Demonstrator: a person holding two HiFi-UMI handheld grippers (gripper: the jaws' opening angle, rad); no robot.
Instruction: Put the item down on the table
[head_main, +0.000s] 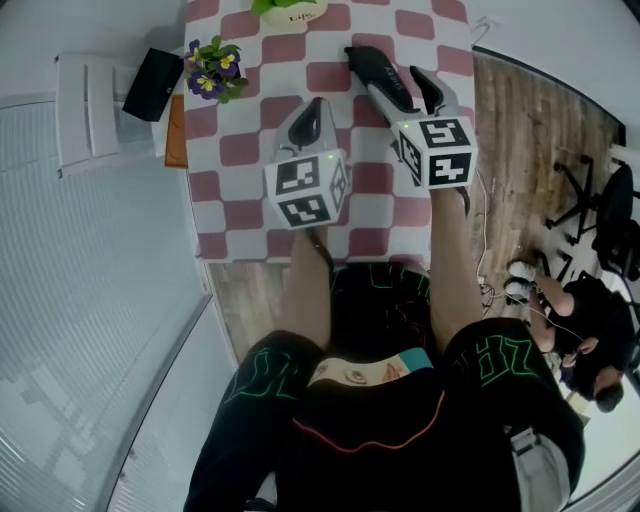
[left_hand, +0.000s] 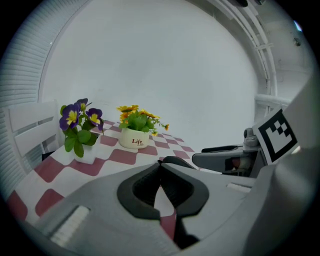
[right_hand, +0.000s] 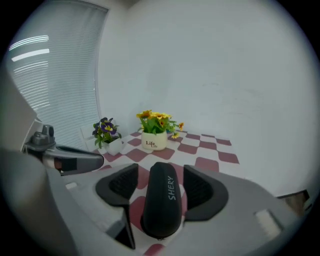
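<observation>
Black case (right_hand: 162, 202) between the wide-spread pads (right_hand: 120, 184) of the right claw (right_hand: 159, 186), clear of both

Purple pansies (left_hand: 79, 125), yellow flowers (left_hand: 137, 120)

1. The black oblong case (right_hand: 160, 200), lettered "SHERY", is lying closed, its long axis pointing away.
2. It is resting on the red-and-white checked table (right_hand: 212, 145), between the fingers (right_hand: 120, 187) of the right gripper (right_hand: 160, 175), gaps showing either side.
</observation>
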